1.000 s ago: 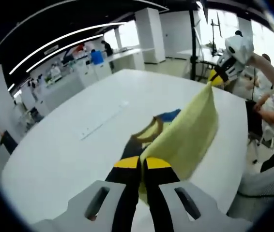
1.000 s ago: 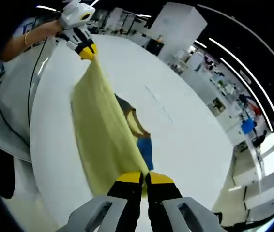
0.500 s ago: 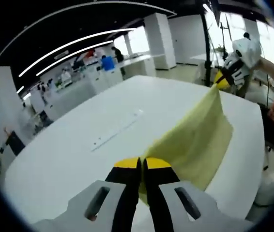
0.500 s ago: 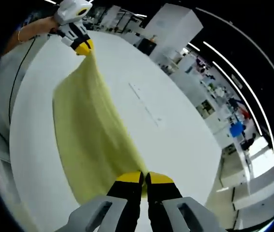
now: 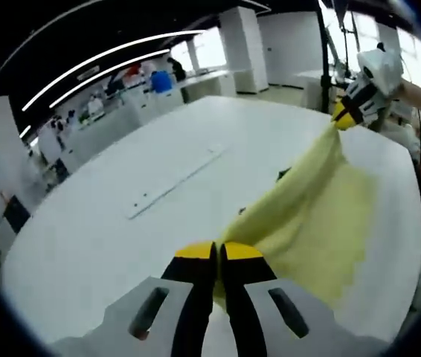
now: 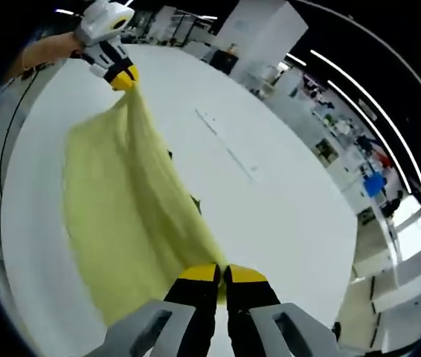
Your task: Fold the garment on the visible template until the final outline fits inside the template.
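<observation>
Stretching soft yellow garment (image 5: 311, 216) (matte) between both clamped tongs (image 5: 219, 251) (image 6: 222, 274).

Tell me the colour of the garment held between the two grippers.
Pale yellow, plain; the garment shows best in the right gripper view.

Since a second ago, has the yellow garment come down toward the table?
Yes. The yellow garment, pinched by both the left hand-held gripper and the right hand-held gripper, now spreads lower over the white table, covering the dark and blue patch seen beneath it earlier.
</observation>
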Available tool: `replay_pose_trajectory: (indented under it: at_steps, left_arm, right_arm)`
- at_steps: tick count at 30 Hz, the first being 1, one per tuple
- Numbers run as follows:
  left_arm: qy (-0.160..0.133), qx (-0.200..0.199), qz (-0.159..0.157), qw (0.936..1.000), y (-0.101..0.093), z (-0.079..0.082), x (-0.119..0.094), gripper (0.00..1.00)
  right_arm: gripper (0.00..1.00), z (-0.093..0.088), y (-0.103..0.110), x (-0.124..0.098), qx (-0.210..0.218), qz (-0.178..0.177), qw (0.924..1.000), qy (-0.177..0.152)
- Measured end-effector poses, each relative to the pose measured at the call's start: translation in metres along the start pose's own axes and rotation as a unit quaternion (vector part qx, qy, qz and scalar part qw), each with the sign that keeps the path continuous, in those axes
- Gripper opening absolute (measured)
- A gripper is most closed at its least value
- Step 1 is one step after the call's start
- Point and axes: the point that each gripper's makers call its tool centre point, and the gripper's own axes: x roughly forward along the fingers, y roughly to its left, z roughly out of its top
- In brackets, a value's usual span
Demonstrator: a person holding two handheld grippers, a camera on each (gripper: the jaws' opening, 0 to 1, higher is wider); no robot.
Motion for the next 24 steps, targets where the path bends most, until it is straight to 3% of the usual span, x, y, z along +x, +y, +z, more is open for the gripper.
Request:
replay_pose_trajectory:
  at_steps: [6, 13, 24]
  left_arm:
    - [0.016, -0.035, -0.006, 0.9993, 0.007, -0.023, 0.031, 0.01]
    - [0.029, -0.047, -0.009, 0.9984, 0.01, -0.041, 0.061, 0.01]
    - [0.038, -0.051, -0.022, 0.9978, 0.014, -0.057, 0.079, 0.05]
  right_arm:
    - [0.0, -0.008, 0.002, 0.029, 0.028, 0.024, 0.9993, 0.01]
    - [0.0, -0.02, 0.005, 0.059, 0.055, 0.047, 0.997, 0.027]
    - [0.0, -0.032, 0.01, 0.079, 0.053, 0.068, 0.9954, 0.042]
